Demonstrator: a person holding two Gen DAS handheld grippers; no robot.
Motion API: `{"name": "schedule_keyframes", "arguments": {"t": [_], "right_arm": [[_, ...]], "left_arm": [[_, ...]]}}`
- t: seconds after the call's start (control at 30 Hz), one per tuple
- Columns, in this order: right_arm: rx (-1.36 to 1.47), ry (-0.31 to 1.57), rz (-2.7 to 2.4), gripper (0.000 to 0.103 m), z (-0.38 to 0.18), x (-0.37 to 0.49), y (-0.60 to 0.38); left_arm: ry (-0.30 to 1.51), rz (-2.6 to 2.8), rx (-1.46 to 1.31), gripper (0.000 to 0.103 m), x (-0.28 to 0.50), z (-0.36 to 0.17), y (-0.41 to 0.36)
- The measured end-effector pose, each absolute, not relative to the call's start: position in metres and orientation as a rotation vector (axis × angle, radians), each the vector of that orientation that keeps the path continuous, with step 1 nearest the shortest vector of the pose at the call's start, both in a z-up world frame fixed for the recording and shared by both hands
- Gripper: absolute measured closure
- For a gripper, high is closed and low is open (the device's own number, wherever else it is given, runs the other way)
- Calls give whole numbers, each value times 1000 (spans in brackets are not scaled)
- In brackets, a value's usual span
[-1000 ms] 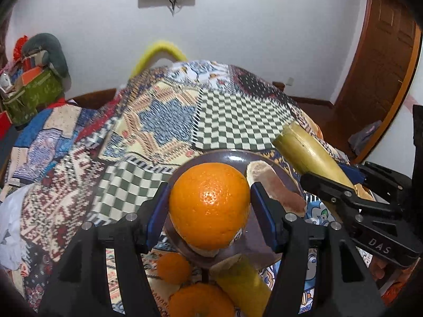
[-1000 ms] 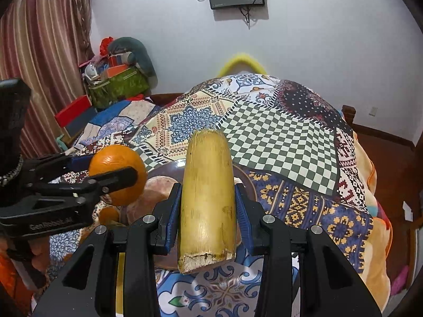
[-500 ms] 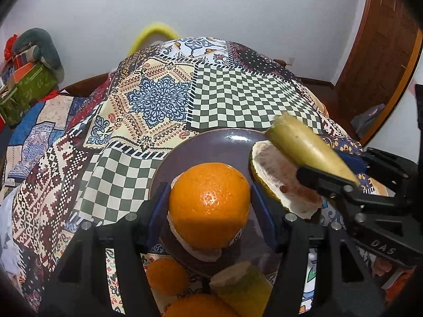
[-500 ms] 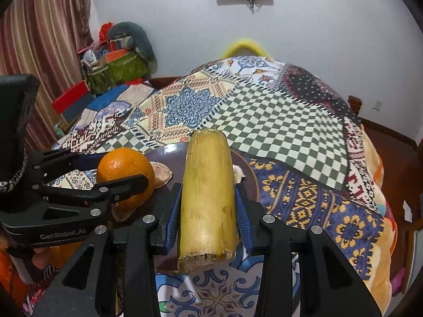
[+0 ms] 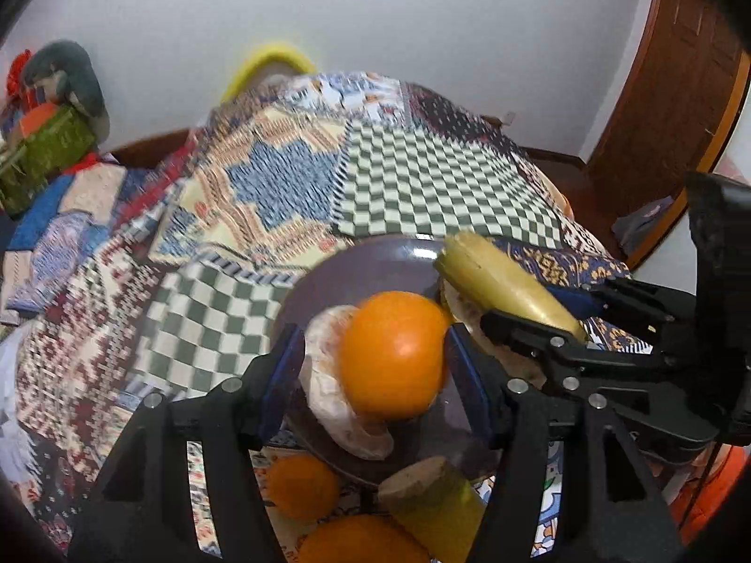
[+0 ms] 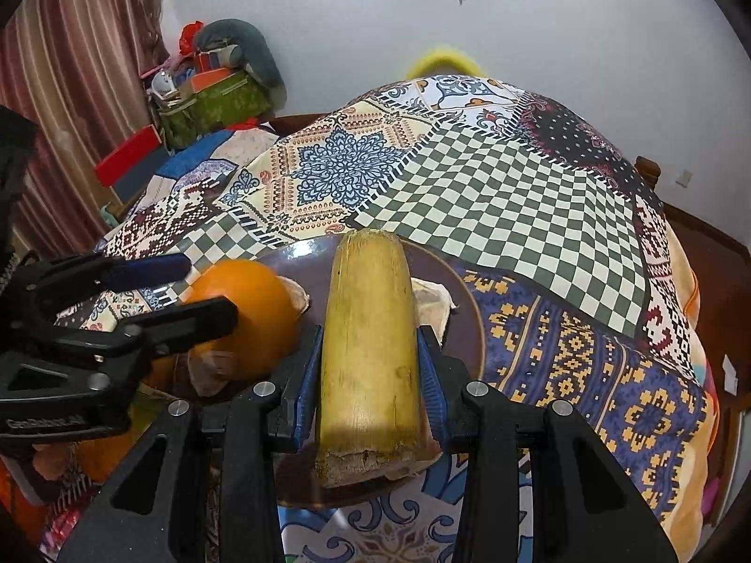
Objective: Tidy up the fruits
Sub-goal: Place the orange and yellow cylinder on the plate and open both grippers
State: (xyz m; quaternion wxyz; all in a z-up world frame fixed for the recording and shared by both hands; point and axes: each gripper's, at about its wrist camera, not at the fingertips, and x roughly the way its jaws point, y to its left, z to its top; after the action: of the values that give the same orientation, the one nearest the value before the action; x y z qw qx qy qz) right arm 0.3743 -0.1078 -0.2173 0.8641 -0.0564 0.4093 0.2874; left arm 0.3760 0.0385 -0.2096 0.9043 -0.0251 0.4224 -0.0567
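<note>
My left gripper [image 5: 375,366] has its jaws apart around an orange [image 5: 392,354]; the orange touches the right pad, with a gap at the left pad, over a dark purple plate [image 5: 356,267]. A peeled pomelo piece [image 5: 328,375] lies on the plate under it. My right gripper [image 6: 371,366] is shut on a yellow sugarcane piece [image 6: 371,342] above the plate's [image 6: 469,319] right side. The orange [image 6: 244,314] and the left gripper [image 6: 155,300] also show in the right wrist view.
Two more oranges [image 5: 302,488] and another cane piece [image 5: 432,502] lie on the patchwork cloth [image 5: 422,187] near me. A second pomelo piece [image 5: 474,319] is on the plate. Cluttered boxes [image 6: 211,98] stand at the far left, a wooden door [image 5: 666,94] at the right.
My left jaws have opened a little and the orange has dropped toward the right pad. Both grippers came lower over the plate. The right gripper still holds the cane.
</note>
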Motion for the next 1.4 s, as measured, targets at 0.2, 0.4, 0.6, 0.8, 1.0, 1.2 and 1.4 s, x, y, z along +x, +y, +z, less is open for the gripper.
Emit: {"name": "schedule_keyframes", "arguments": {"t": [0.2, 0.4, 0.6, 0.8, 1.0, 1.2, 1.4], "right_arm": [[-107, 875, 584, 67, -217, 382, -110], [-103, 901, 574, 64, -221, 385, -110], [-121, 880, 600, 62, -210, 375, -104], [-148, 868, 617, 61, -204, 364, -98], [-146, 896, 646, 61, -210, 361, -93], [-154, 875, 639, 61, -203, 349, -88], [-133, 838, 622, 61, -182, 335, -97]], "left_arm": [[849, -86, -36, 41, 372, -201, 46], [835, -71, -42, 41, 365, -197, 52], [836, -68, -26, 41, 361, -197, 47], [818, -63, -9, 41, 349, -188, 45], [796, -47, -23, 41, 338, -177, 53], [791, -24, -41, 41, 328, -170, 62], [766, -21, -40, 41, 310, -157, 61]]}}
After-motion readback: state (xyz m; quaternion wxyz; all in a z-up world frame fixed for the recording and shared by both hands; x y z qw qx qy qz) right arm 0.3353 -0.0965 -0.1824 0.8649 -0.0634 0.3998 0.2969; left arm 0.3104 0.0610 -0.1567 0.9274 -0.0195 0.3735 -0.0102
